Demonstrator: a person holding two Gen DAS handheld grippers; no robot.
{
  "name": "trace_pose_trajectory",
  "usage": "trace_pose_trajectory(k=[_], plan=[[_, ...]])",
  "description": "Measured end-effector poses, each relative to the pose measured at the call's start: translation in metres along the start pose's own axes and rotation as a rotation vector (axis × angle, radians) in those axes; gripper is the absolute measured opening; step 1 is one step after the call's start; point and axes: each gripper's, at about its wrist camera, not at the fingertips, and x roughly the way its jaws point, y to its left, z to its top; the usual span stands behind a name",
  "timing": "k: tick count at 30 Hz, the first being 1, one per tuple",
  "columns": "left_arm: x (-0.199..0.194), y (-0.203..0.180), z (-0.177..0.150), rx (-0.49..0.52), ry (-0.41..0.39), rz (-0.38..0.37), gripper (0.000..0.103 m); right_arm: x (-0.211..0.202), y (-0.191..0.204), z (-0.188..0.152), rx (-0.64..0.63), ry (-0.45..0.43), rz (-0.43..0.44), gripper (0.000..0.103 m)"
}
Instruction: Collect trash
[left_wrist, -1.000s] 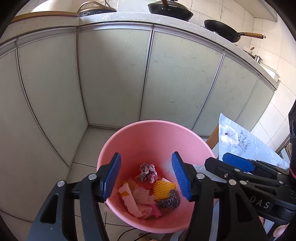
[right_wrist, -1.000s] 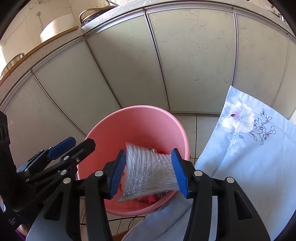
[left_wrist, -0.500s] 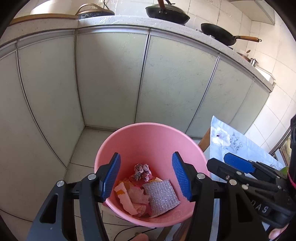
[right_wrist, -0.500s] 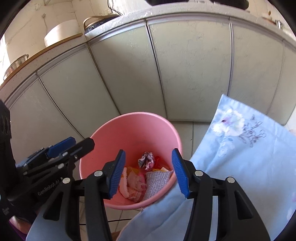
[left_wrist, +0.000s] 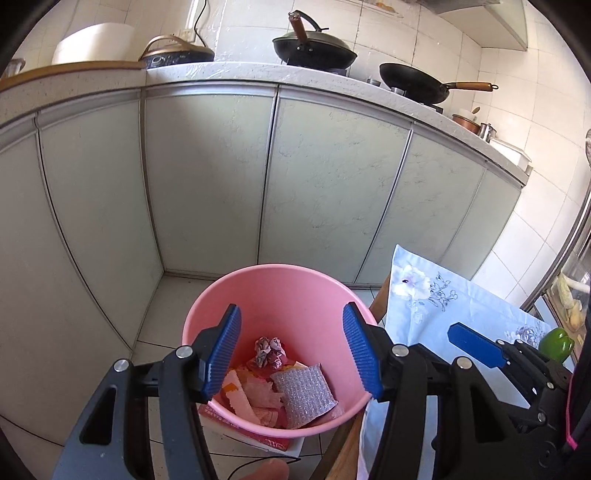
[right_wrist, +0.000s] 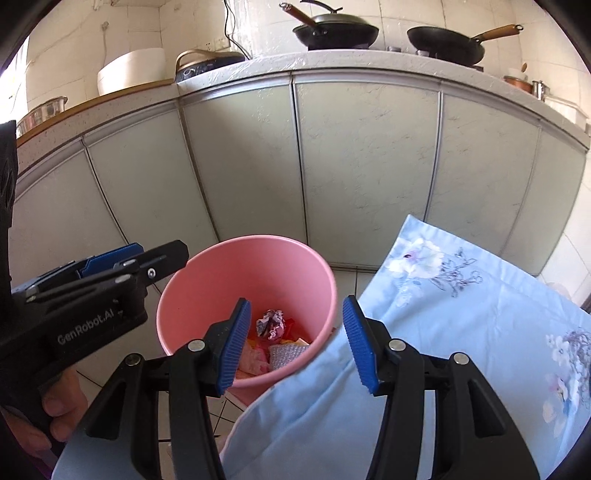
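A pink bin (left_wrist: 280, 291) stands on the floor below both grippers; it also shows in the right wrist view (right_wrist: 255, 266). Inside lie a bubble wrap piece (left_wrist: 303, 395), a crumpled foil ball (left_wrist: 269, 350) and orange and pink scraps (left_wrist: 251, 395). The bubble wrap (right_wrist: 284, 354) and foil ball (right_wrist: 271, 323) show in the right wrist view too. My left gripper (left_wrist: 291, 354) is open and empty above the bin. My right gripper (right_wrist: 295, 347) is open and empty, above the bin's right rim and the cloth edge.
A table with a light blue floral cloth (right_wrist: 461, 314) is right of the bin. A green pepper (left_wrist: 556, 343) sits on it. Pale cabinet doors (left_wrist: 221, 177) stand behind the bin, with pans (left_wrist: 314, 46) on the counter. A red packet (left_wrist: 258, 435) lies under the bin.
The right gripper let go of the bubble wrap, which dropped into the bin. Both grippers have since risen and pulled back from the bin.
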Motion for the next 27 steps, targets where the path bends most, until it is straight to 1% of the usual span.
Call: trace_pose_trajectory(k=[13,18,27], plan=[[-0.014,-0.017,-0.005,0.032,-0.006,0.0,0.055,-0.028,-0.012,-0.013,0.025,-0.042,-0.034,0.053],[-0.018,-0.022,-0.007,0.04,-0.01,0.0,0.054,-0.034,-0.013,-0.013,0.023,-0.061,-0.045,0.053],[-0.025,-0.029,-0.01,0.058,-0.018,-0.003,0.052,-0.04,-0.016,-0.015,0.03,-0.068,-0.051,0.053]])
